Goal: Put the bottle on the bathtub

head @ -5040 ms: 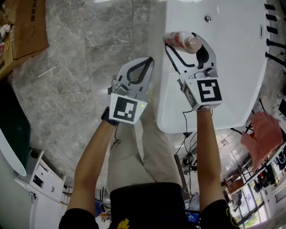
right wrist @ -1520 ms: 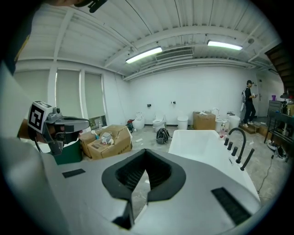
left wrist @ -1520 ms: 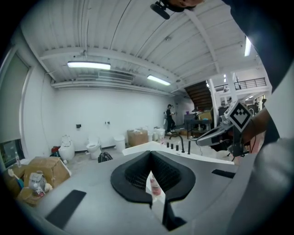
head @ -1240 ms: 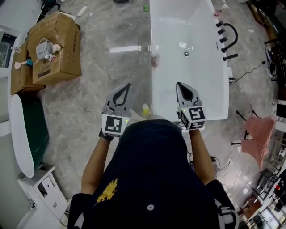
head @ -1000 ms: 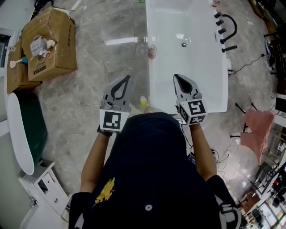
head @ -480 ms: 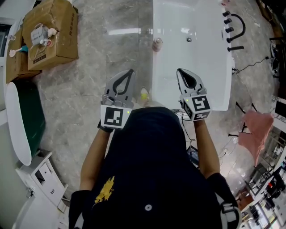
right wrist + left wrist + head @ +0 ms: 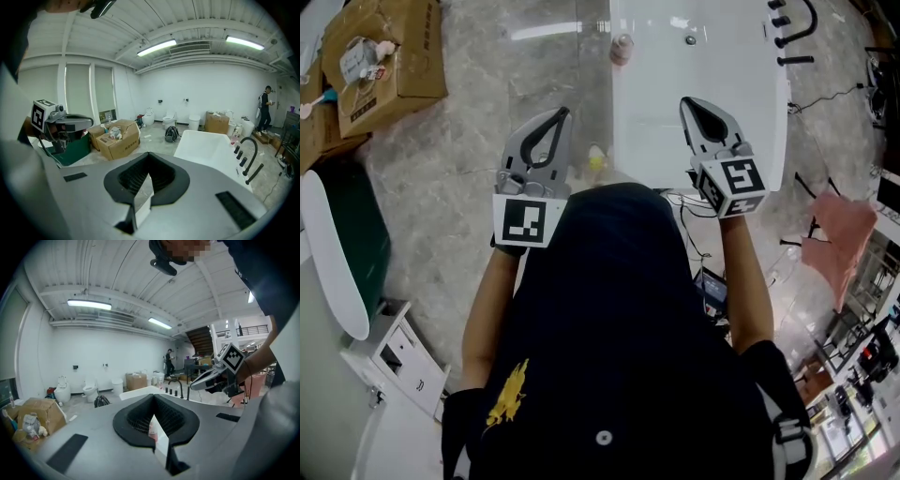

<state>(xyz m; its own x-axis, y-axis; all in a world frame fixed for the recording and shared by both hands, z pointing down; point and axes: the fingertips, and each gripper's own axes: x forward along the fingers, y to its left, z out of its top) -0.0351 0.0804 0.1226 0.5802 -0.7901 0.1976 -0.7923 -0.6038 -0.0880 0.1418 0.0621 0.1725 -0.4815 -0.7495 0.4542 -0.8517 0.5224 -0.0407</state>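
Bottle (image 7: 622, 49): small, pinkish, on the left rim of the tub (image 7: 703, 122) toward its far end. Upright or tilted, too small to tell; label unreadable. Well apart from both grippers.

Left gripper (image 7: 562, 113): jaws together, nothing clamped, over the grey floor (image 7: 469, 178) just beside the tub. Right gripper (image 7: 686, 101): jaws together, empty, over the tub's near end.

Near end of the tub partly hidden behind the person's head (image 7: 614, 225). Black taps (image 7: 794, 33) on the right rim, cut off at the top edge. Small yellow thing (image 7: 596, 159) on the floor between left gripper and tub, half hidden, not nameable. Pink sliver (image 7: 152, 430) in the slit of the left gripper view, too narrow to name.

Inside the tub: a drain (image 7: 689, 39). Cardboard box (image 7: 389, 56) at top left, cut off by the edge, a pale packet lying on top; print on its side too small to read. Black-and-white square markers on both gripper cubes, no lettering.
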